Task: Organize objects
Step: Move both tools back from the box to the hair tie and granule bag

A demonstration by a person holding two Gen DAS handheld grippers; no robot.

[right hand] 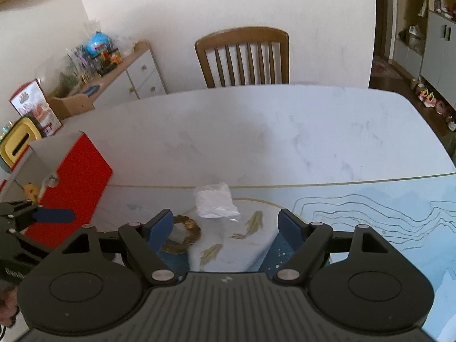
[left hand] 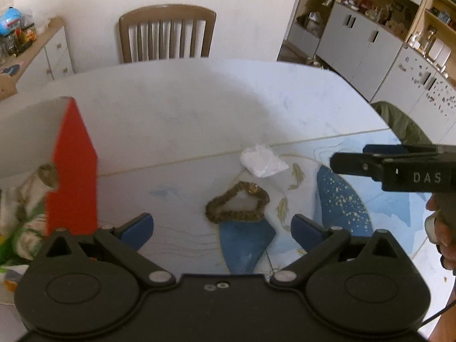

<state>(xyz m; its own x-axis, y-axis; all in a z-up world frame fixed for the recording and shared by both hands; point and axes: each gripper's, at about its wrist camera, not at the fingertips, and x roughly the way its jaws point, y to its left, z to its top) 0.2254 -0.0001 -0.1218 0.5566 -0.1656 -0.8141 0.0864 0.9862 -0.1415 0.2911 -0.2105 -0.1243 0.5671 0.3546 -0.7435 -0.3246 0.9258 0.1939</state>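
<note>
Nearest the left wrist camera, the left gripper (left hand: 222, 228) hangs above the table (left hand: 199, 108) with its blue-padded fingers (left hand: 136, 229) spread wide and nothing between them. Just beyond its tips a braided band (left hand: 236, 203), brown and looped, lies flat on a mat (left hand: 370, 213) printed with blue patches and small fish. Beside it, a little farther off, sits a crumpled white packet (left hand: 263, 161), not touching the band. To the left a red box (left hand: 72, 171) stands open, with cloth or soft items inside that are too blurred to identify. From the right the right gripper (left hand: 370, 159) reaches in side-on, held by a hand (left hand: 441, 233); in its own camera view the right gripper (right hand: 226, 228) is likewise parted and empty, hovering over the fish print with the band at its left finger and the packet just ahead. Past the mat's edge the pale tabletop runs bare to a wooden chair (left hand: 166, 32) at the far side, against a white wall.
</note>
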